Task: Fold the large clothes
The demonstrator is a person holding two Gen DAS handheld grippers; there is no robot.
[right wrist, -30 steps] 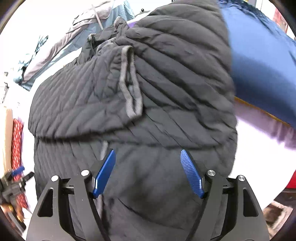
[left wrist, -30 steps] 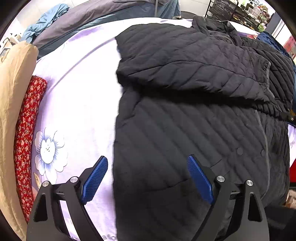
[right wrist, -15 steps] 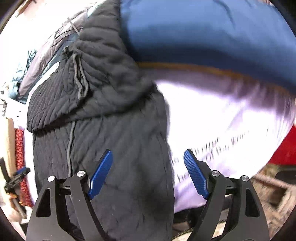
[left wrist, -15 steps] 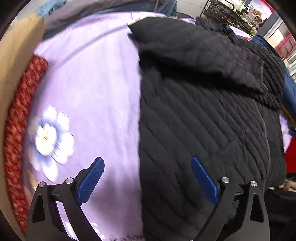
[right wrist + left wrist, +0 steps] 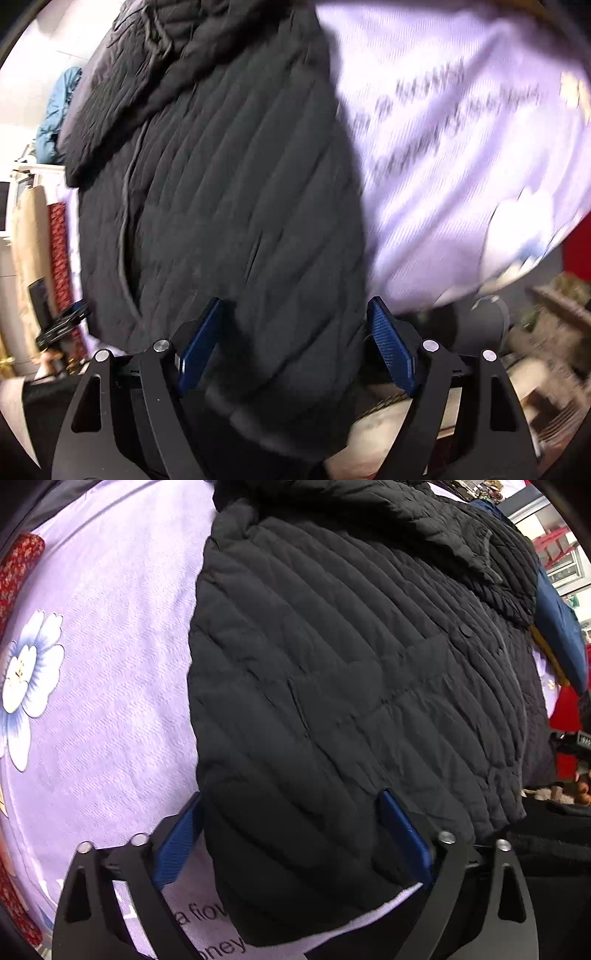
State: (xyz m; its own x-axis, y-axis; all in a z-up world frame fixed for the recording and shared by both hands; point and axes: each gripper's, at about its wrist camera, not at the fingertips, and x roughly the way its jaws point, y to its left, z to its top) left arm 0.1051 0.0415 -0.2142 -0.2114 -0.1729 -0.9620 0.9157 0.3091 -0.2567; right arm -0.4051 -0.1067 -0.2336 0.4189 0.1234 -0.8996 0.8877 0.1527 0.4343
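The left gripper (image 5: pixel 291 834) has its jaws spread wide but closing, with the near left corner of the black quilted jacket (image 5: pixel 351 672) between its blue pads (image 5: pixel 177 843); the pads stand at either side of the hem and do not visibly press on the fabric. It points steeply down at the bed. The right gripper (image 5: pixel 295 343) is likewise spread wide, its pads (image 5: pixel 391 345) straddling the jacket's (image 5: pixel 229 192) near right corner, the right pad just at the hem's edge; whether it touches the cloth cannot be told through the blur. It too tilts steeply downward. The jacket lies flat on a lilac bedsheet (image 5: pixel 103 657) printed with a white flower (image 5: pixel 26 679) and dark lettering, a sleeve folded across its far part. A red patterned cloth (image 5: pixel 14 568) lies along the sheet's left edge, and a blue garment (image 5: pixel 561 627) sits at the far right
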